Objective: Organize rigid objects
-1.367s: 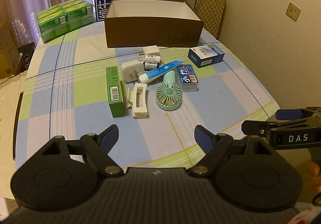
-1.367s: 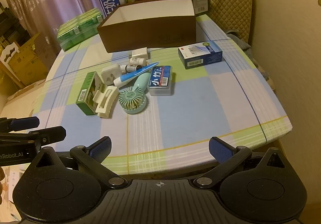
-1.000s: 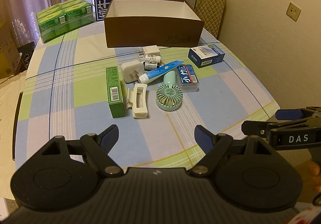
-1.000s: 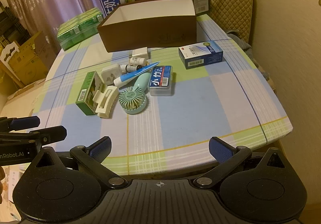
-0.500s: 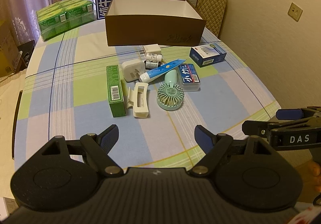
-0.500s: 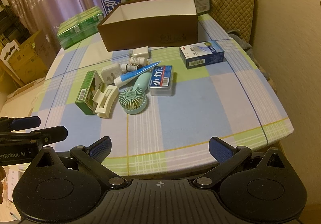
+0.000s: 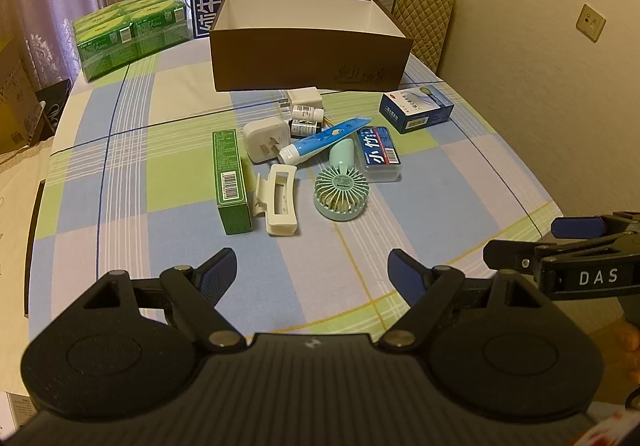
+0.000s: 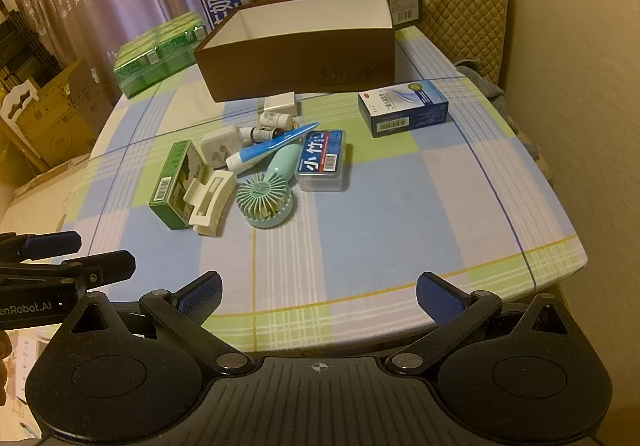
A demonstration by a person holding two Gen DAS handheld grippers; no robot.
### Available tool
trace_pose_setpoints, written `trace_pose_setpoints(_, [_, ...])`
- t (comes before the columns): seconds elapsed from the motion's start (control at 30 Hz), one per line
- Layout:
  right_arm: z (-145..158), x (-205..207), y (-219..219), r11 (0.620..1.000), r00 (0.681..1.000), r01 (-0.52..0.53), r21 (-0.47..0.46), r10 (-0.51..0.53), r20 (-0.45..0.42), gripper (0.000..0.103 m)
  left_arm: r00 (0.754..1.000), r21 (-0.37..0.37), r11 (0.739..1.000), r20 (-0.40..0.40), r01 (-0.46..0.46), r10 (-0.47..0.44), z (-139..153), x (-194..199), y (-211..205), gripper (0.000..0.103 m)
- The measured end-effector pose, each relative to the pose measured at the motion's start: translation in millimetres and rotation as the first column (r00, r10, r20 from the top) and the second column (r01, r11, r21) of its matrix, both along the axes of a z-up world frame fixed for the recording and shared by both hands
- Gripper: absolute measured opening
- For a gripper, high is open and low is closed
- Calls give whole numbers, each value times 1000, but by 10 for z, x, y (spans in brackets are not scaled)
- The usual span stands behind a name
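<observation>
1. Both tools hang back at the near edge of the bench (image 8: 400,206), over its checked cloth. The left gripper (image 7: 311,270) has its fingers spread wide with nothing between them, and the right gripper (image 8: 319,294) is just as released and empty
2. Nothing seems packed yet: what shows of the inside of the brown box (image 7: 310,58) at the far end is bare white wall, though I cannot see its floor from here
3. The clutter sits mid-bench, in front of the box: a green carton (image 7: 229,174), a cream hair claw (image 7: 280,202) just beside it, a mint handheld fan (image 7: 340,188), a blue-and-white tube (image 7: 324,140), a clear case with a blue label (image 7: 378,158), two white plug adapters and two small bottles. A blue medicine box (image 8: 402,112) lies apart to the right
4. The green carton's long axis runs near to far, barcode end toward us. The fan's head faces up at the near end, with its handle pointing away toward the box and the tube lying slantwise over it
5. I'd start at the pile's edge: close across the carton's narrow width near its middle, lift straight up so the claw isn't dragged, and take the lone blue box with the right
</observation>
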State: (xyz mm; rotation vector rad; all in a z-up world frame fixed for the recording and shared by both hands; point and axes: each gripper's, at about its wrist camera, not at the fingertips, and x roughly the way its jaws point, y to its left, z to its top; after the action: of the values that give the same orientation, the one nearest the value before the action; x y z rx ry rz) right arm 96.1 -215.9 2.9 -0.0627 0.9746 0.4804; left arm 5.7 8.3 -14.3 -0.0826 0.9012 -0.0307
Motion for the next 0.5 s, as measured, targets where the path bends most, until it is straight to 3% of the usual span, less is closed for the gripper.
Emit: trace_pose_setpoints(0.5, [-9,32,-10,1000,1000,-2,-1,2,0,101,1000,2,1000,-5,-1,1,-21,31,-18,80])
